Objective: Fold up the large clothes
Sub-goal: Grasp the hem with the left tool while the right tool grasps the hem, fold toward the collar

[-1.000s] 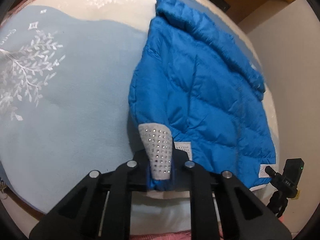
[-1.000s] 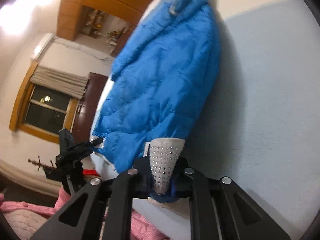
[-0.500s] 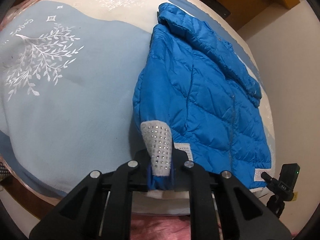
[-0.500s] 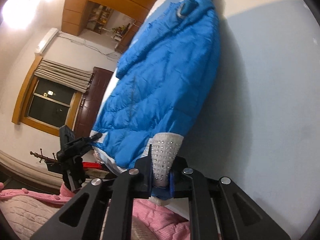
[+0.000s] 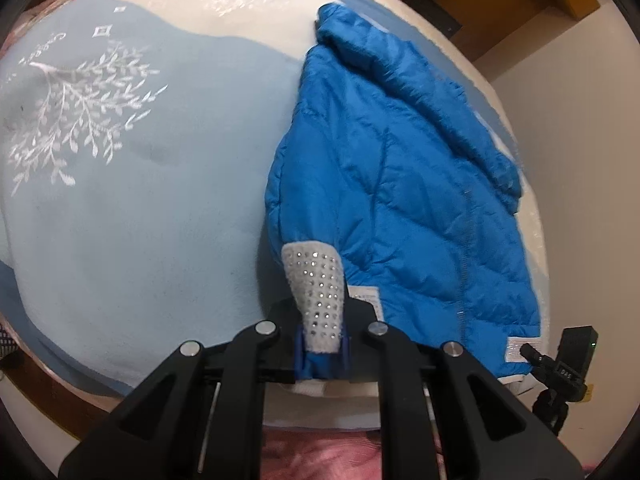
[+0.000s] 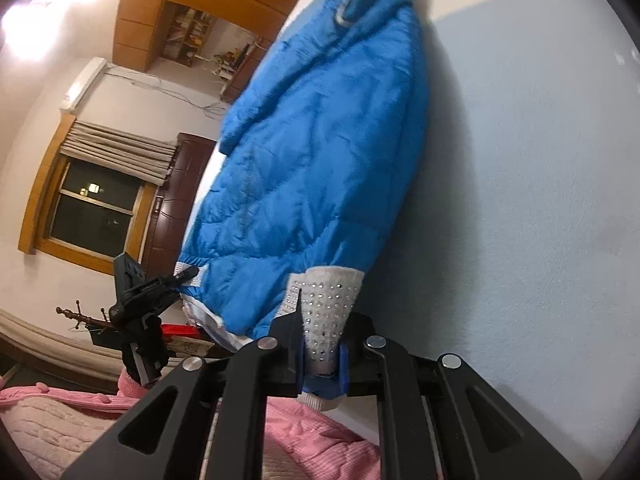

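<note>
On the left of the left wrist view we saw the bed (image 5: 132, 208), its pale blue cover printed with a white branch pattern (image 5: 76, 112). To the right of it lay the blue puffer jacket (image 5: 404, 184), spread lengthwise on the cover with its hem toward us. Our left gripper (image 5: 320, 312) was clenched on the jacket's hem corner, blue fabric pinched between the studded white pads. At the far right edge the other gripper reached the opposite hem corner.

In the right wrist view, a dark window (image 6: 96, 204) stood at left, the jacket (image 6: 320, 148) ran up the middle, and our right gripper (image 6: 324, 316) was clamped on the jacket's near hem, bare cover beyond.
</note>
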Motion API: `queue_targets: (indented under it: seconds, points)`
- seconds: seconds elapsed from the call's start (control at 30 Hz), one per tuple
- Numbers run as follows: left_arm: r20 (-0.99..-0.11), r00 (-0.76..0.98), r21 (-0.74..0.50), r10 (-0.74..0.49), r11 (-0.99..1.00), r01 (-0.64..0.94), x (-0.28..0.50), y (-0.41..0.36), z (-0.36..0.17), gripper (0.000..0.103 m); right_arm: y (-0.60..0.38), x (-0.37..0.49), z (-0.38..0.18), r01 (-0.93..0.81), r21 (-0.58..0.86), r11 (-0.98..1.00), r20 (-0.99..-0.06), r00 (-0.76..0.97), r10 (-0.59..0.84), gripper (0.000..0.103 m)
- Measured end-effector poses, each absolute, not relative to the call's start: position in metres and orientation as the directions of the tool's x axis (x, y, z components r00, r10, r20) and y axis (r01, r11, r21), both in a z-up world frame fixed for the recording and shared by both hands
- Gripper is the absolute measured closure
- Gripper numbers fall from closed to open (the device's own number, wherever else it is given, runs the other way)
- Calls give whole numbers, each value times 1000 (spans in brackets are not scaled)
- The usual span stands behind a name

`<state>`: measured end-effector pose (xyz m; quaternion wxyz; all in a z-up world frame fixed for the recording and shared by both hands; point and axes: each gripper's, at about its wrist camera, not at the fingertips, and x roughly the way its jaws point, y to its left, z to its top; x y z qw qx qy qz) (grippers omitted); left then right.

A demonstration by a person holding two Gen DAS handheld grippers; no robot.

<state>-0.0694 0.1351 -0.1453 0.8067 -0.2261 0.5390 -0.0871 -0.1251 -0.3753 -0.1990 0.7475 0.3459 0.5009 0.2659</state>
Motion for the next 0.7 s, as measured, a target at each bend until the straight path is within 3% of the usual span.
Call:
queue_targets:
  seconds: [0.4, 0.7]
  points:
    - [-757, 464, -533, -460, 846, -31, -58, 138, -90, 92, -376, -111, -143, -117, 792, 600, -510, 414, 754, 91]
    - [-706, 495, -536, -507, 839, 95, -7, 128, -33, 92, -384, -75, -86, -162, 778, 606, -474, 482, 737, 92]
